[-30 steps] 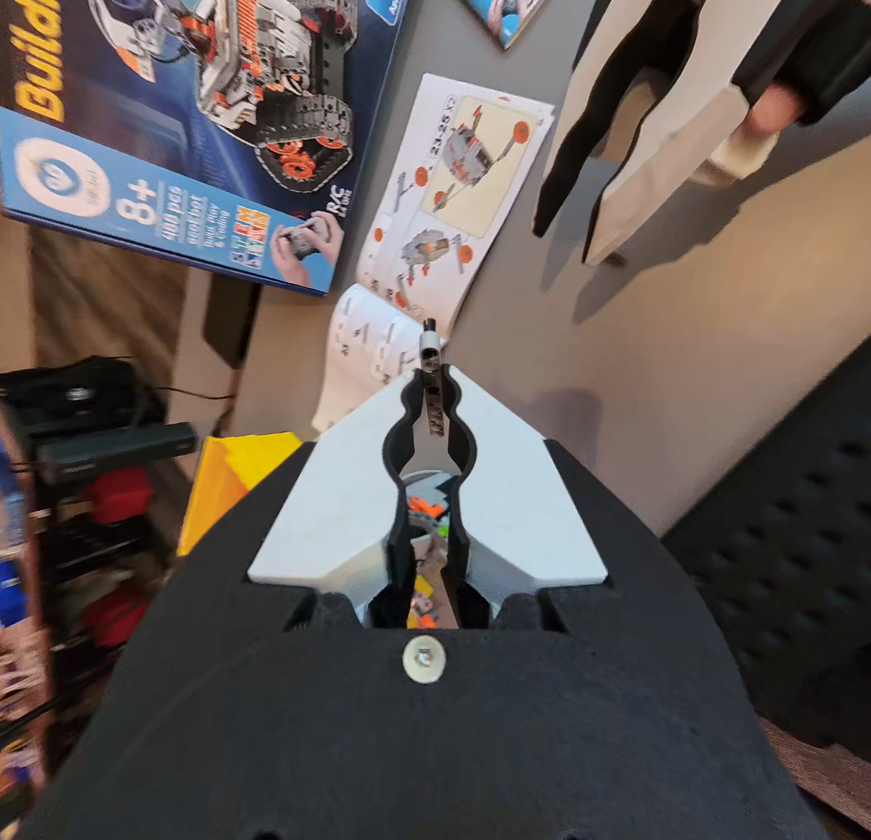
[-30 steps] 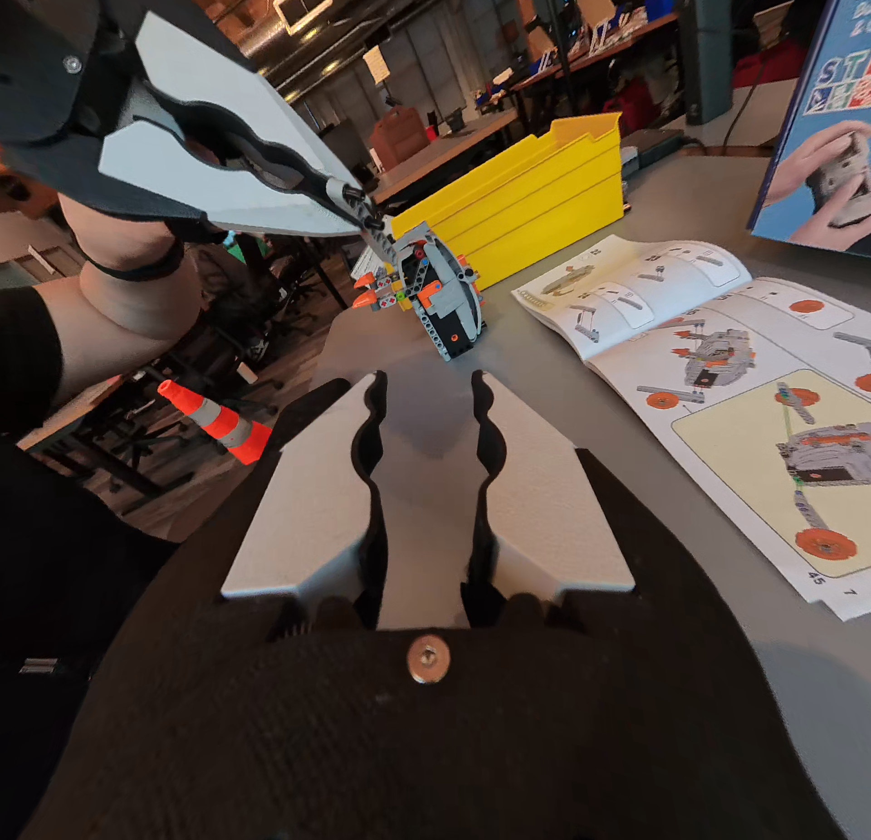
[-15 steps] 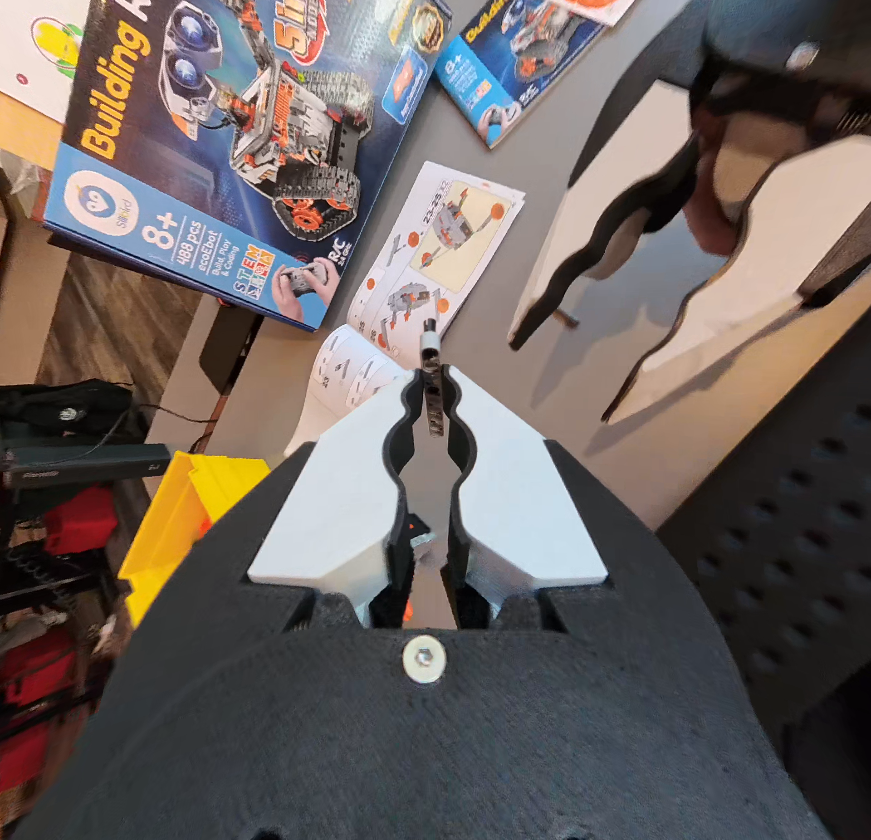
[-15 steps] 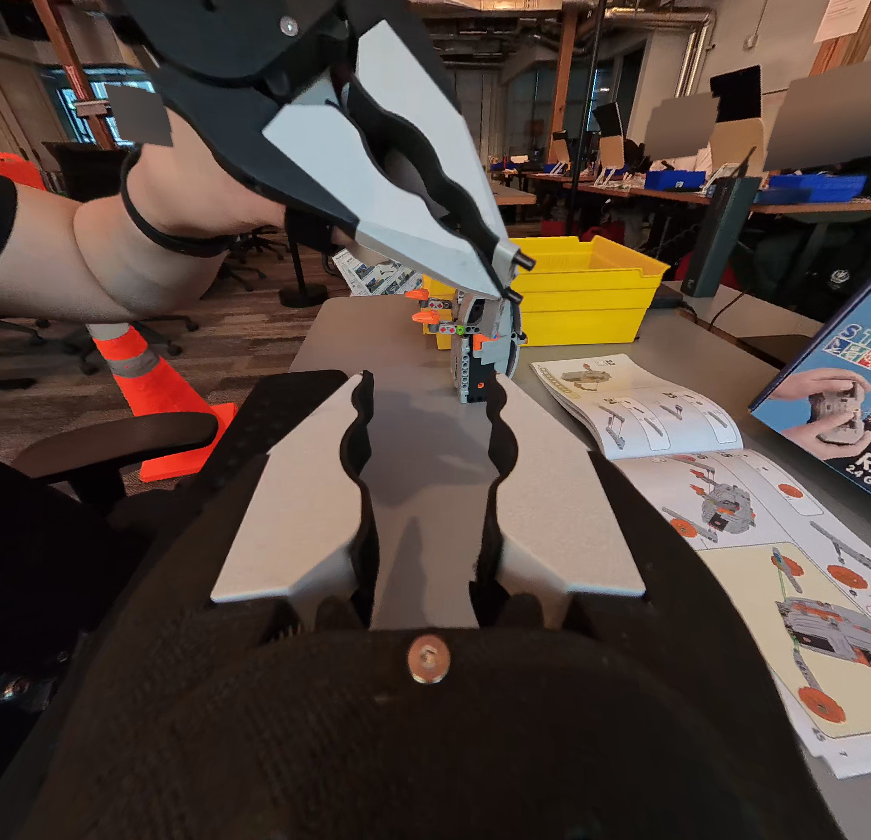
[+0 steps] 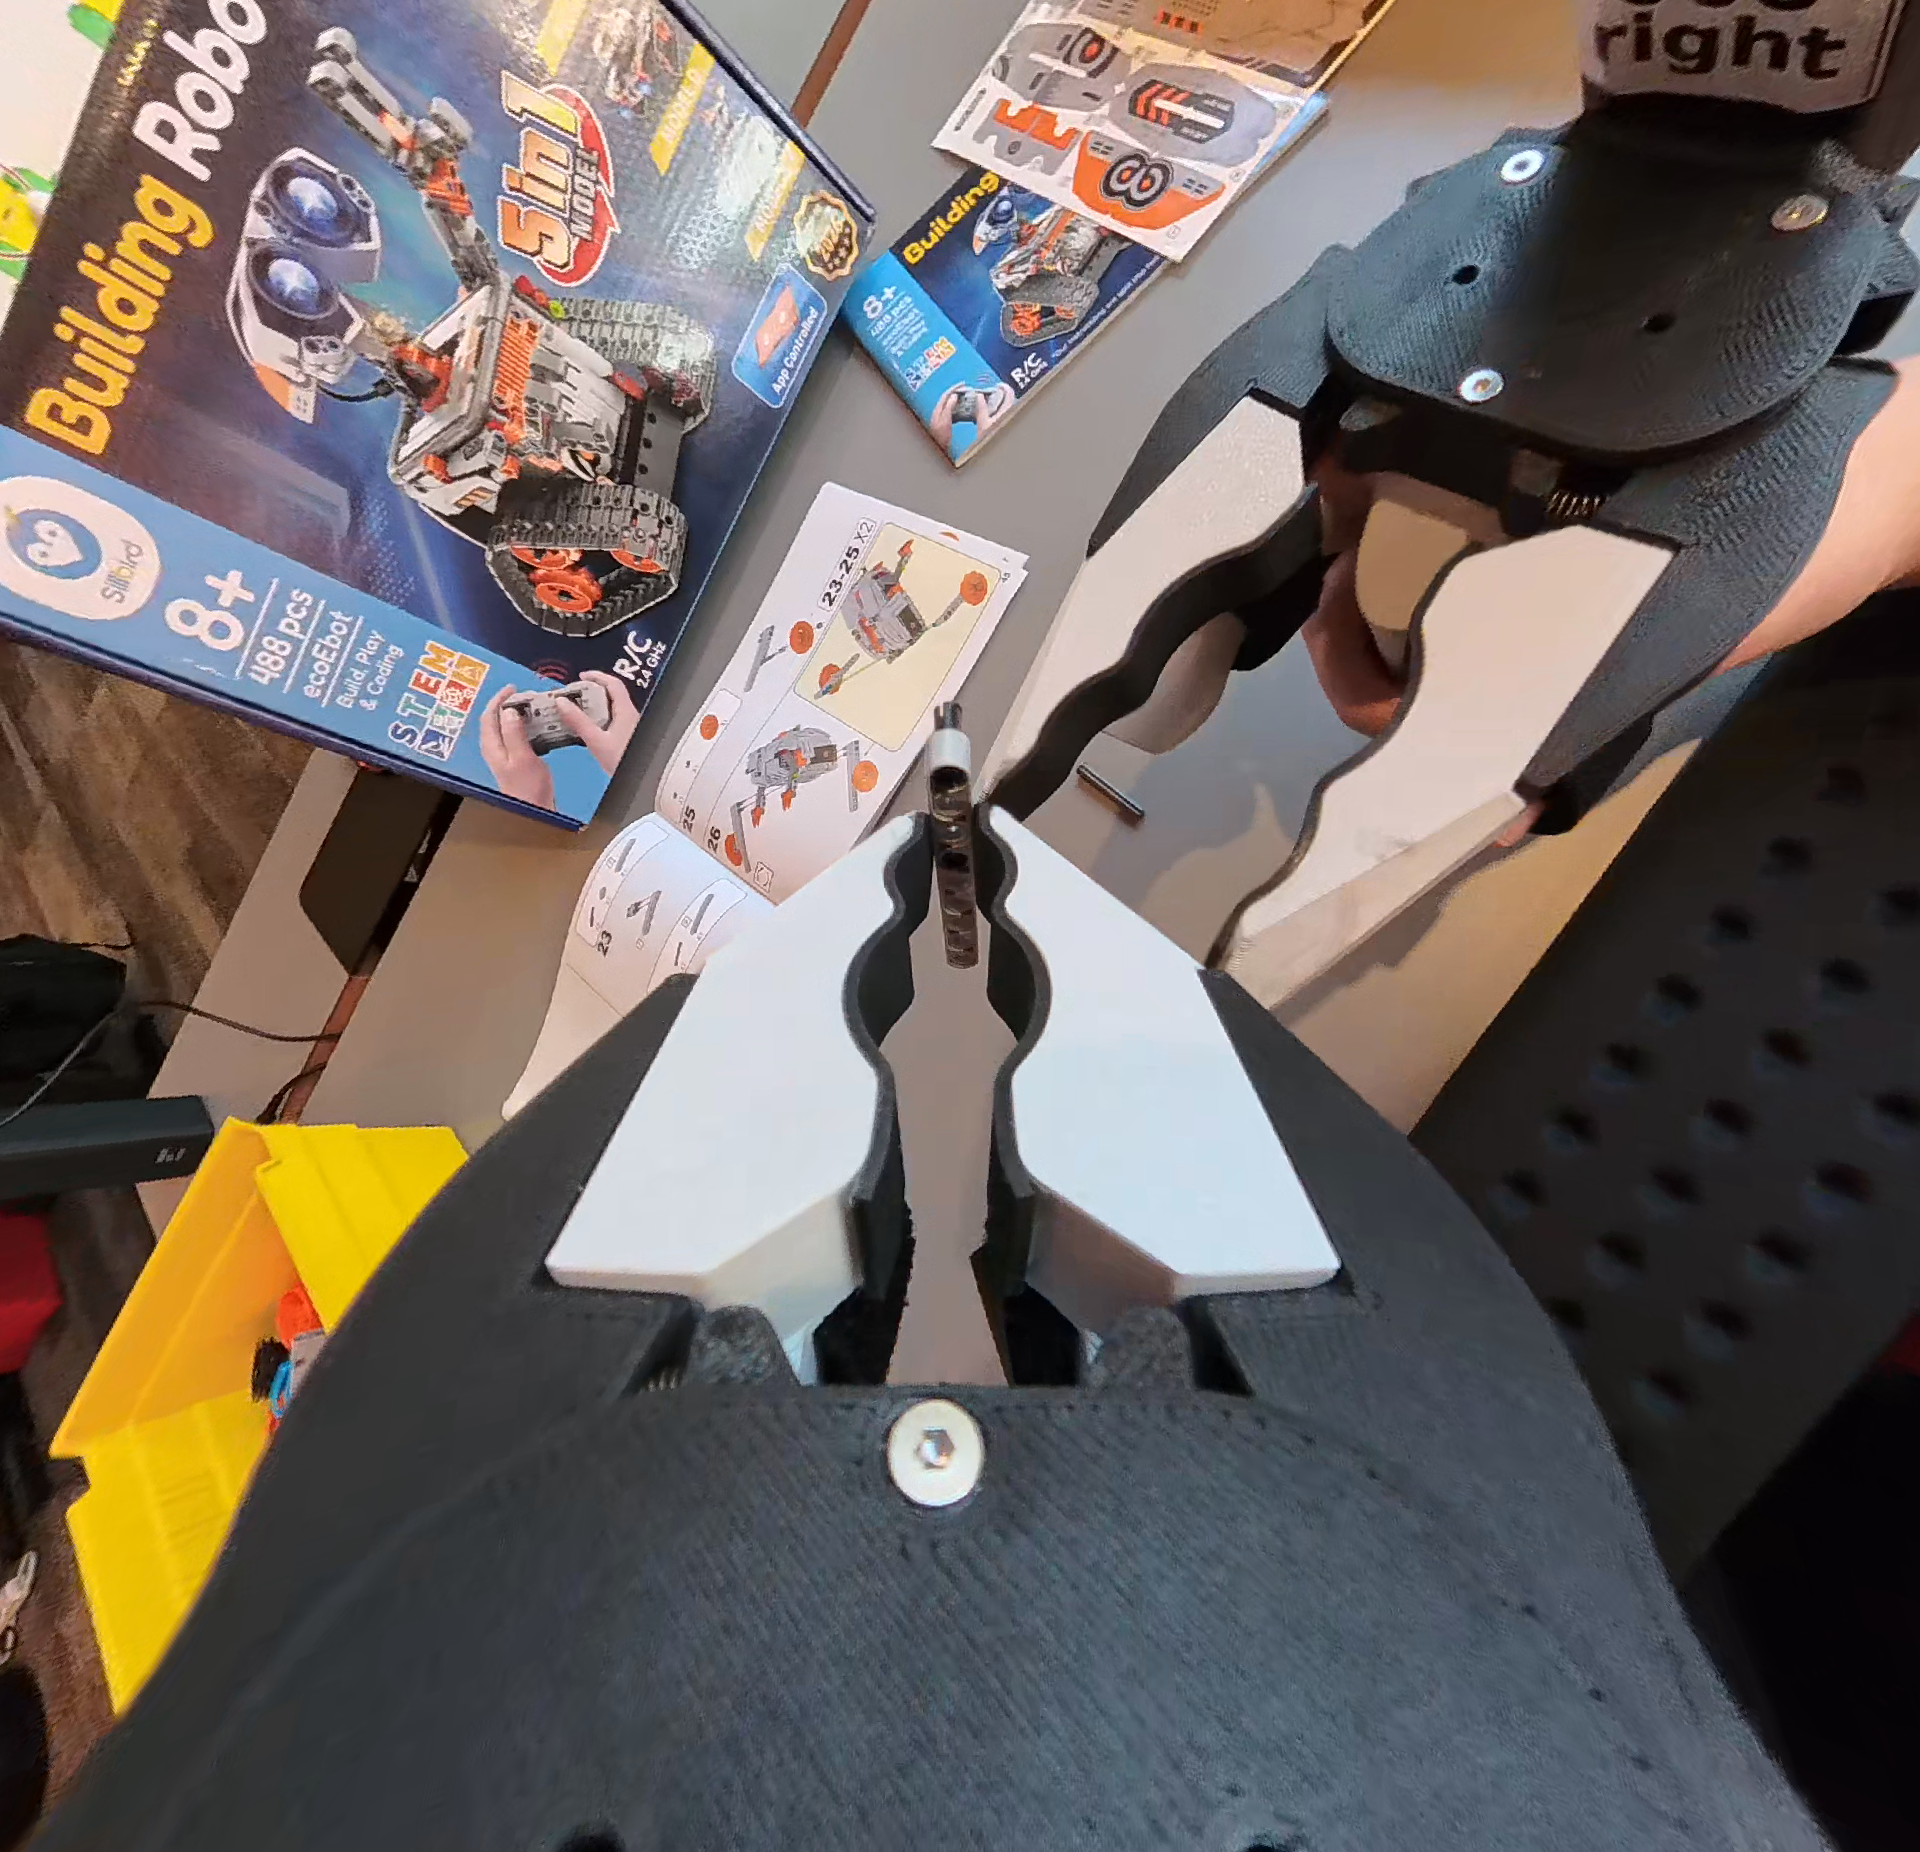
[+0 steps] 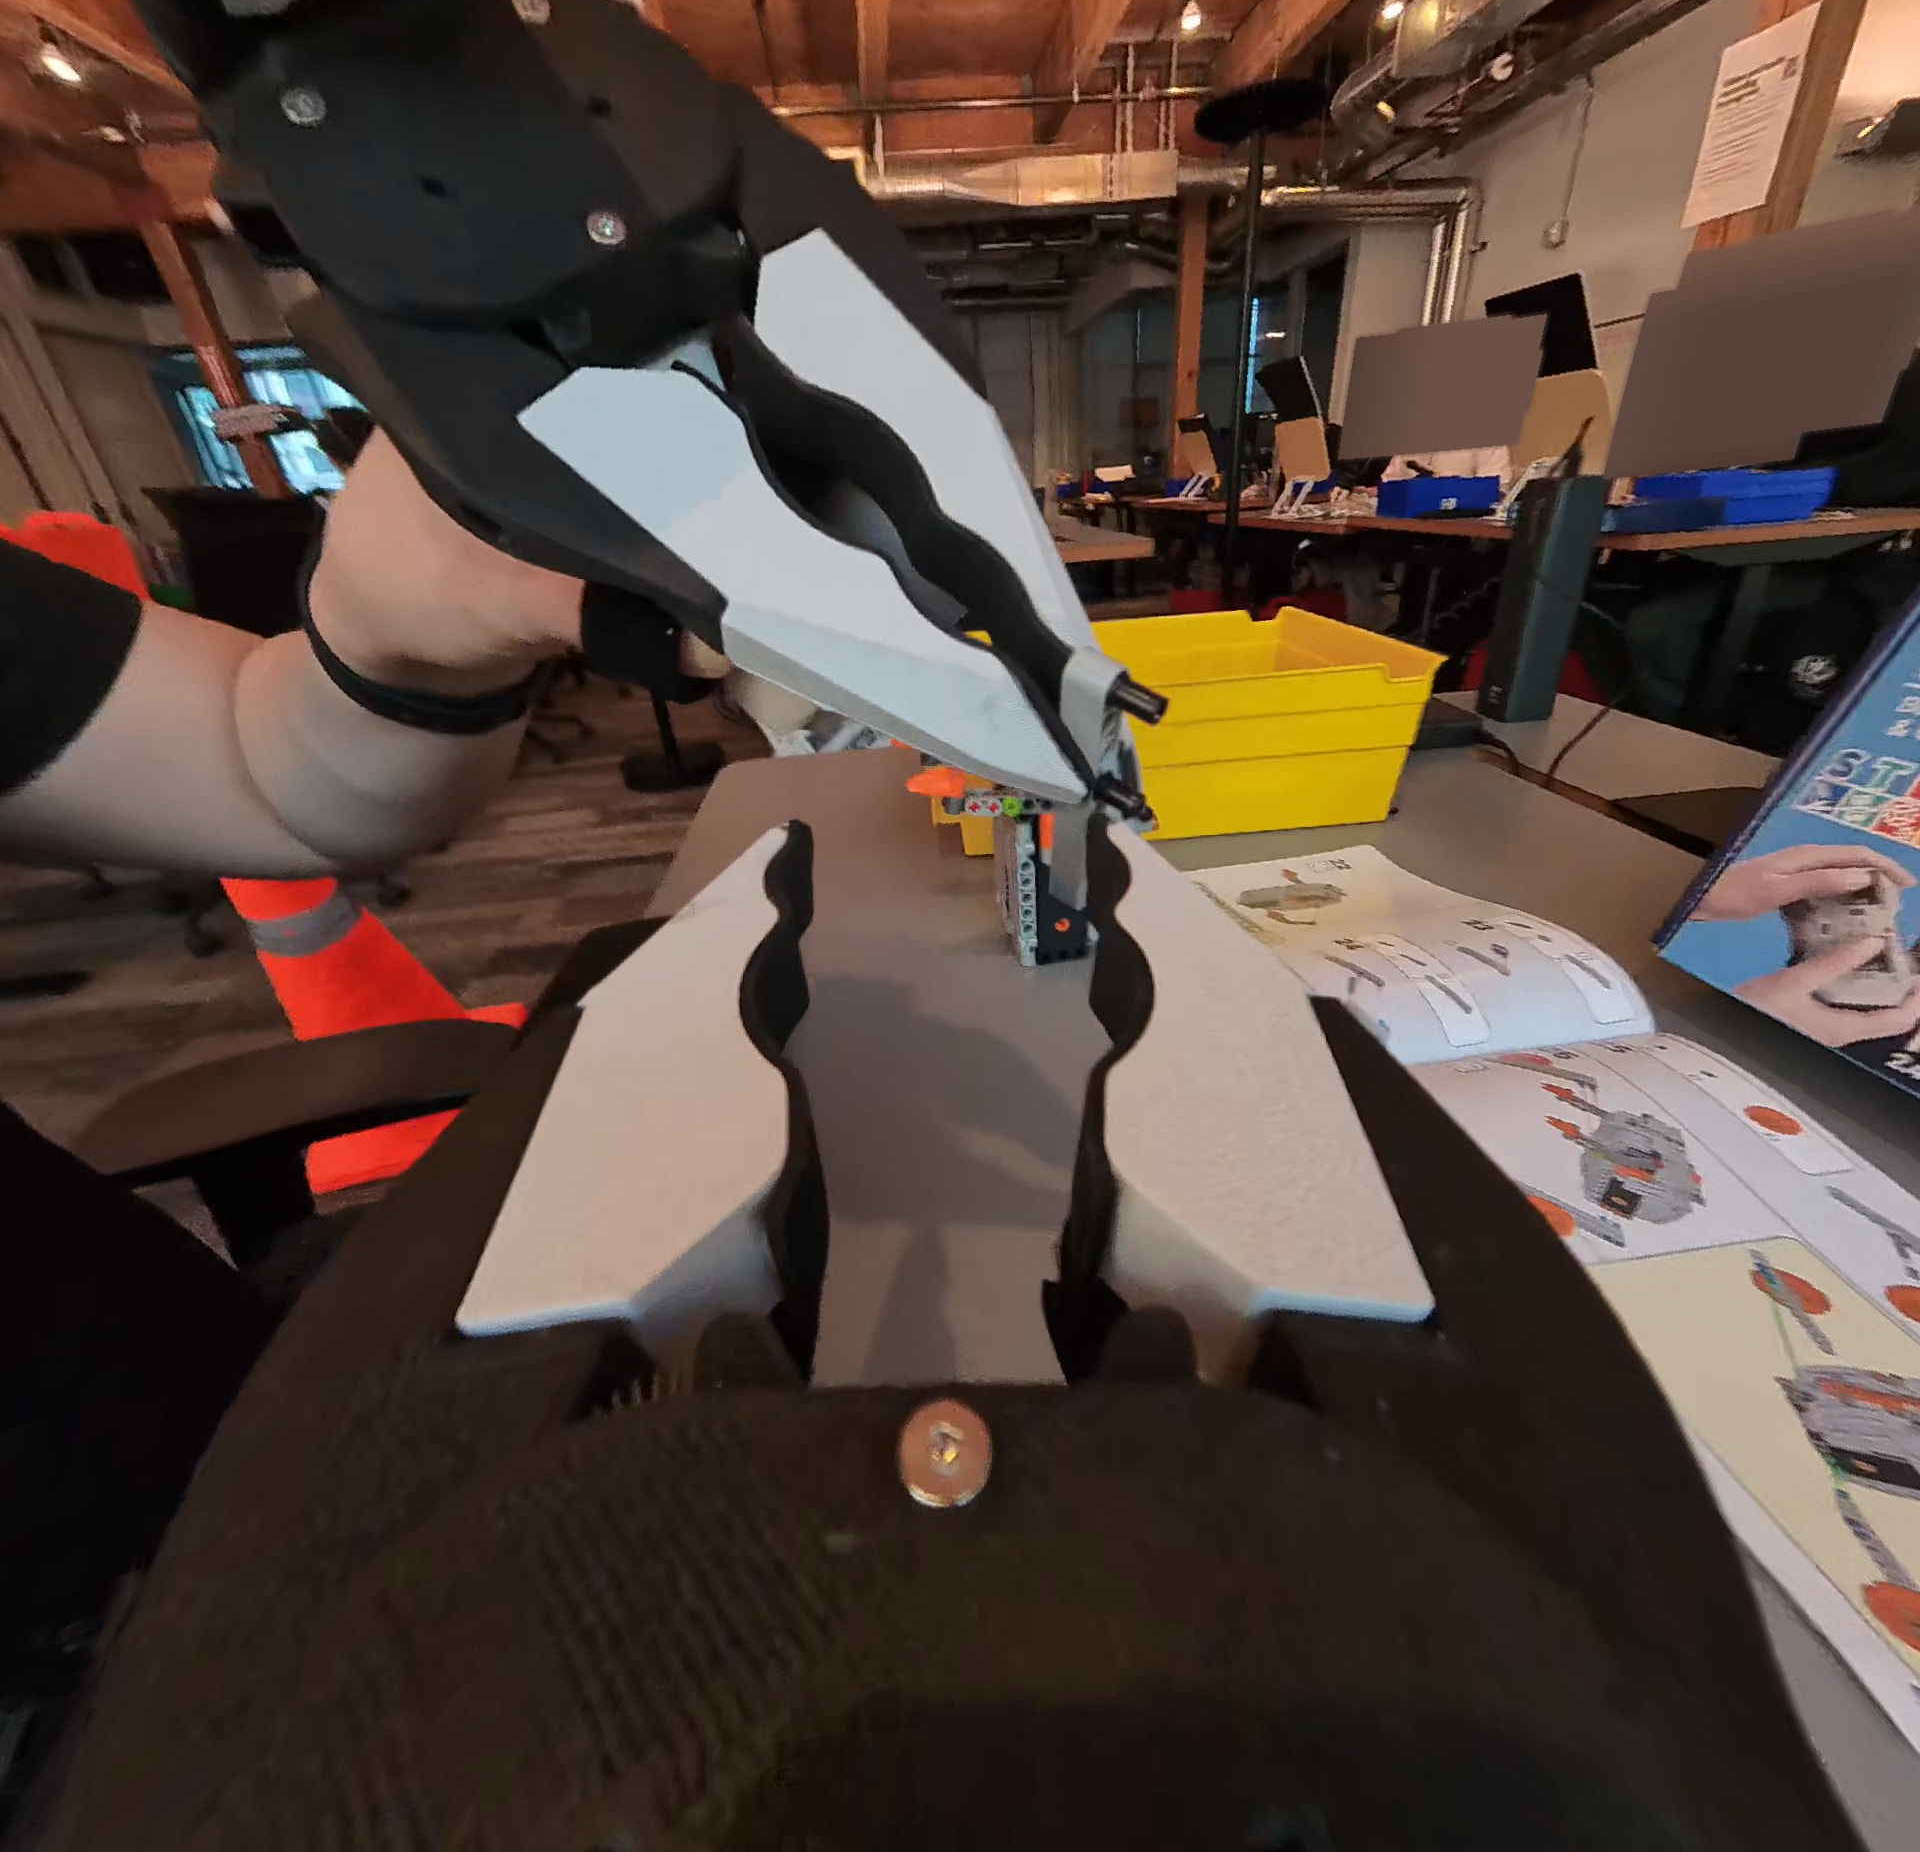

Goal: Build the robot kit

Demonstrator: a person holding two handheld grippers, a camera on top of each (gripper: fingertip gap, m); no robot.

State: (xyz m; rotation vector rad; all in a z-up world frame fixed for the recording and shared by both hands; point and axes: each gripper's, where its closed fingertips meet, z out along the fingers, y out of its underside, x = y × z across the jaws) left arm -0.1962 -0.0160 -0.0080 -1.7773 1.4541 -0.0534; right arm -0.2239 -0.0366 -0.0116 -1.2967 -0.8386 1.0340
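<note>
My left gripper (image 5: 951, 828) is shut on a thin dark holed beam (image 5: 956, 898) with a grey connector (image 5: 949, 750) and a black pin at its far end. It hangs above the grey table (image 5: 1164, 368). In the right wrist view it (image 6: 1086, 774) hovers just above a small grey and orange brick model (image 6: 1039, 893) that stands on the table. My right gripper (image 6: 951, 846) is open and empty, pointing at that model. In the left wrist view it (image 5: 1117, 877) sits close to the right of the beam. A loose black pin (image 5: 1110, 794) lies on the table between its fingers.
An open instruction booklet (image 5: 831, 659) and a big blue kit box (image 5: 395, 348) lie to the left. A small blue booklet (image 5: 997, 306) and a sticker sheet (image 5: 1174, 67) lie farther off. Yellow bins (image 6: 1268, 732) stand behind the model. An orange cone (image 6: 332, 981) is on the floor. Less than 4 cm separates the two grippers' tips.
My left gripper has risen with the beam, so the model no longer shows beneath it. My right gripper has swung round to face the model and stayed open.
</note>
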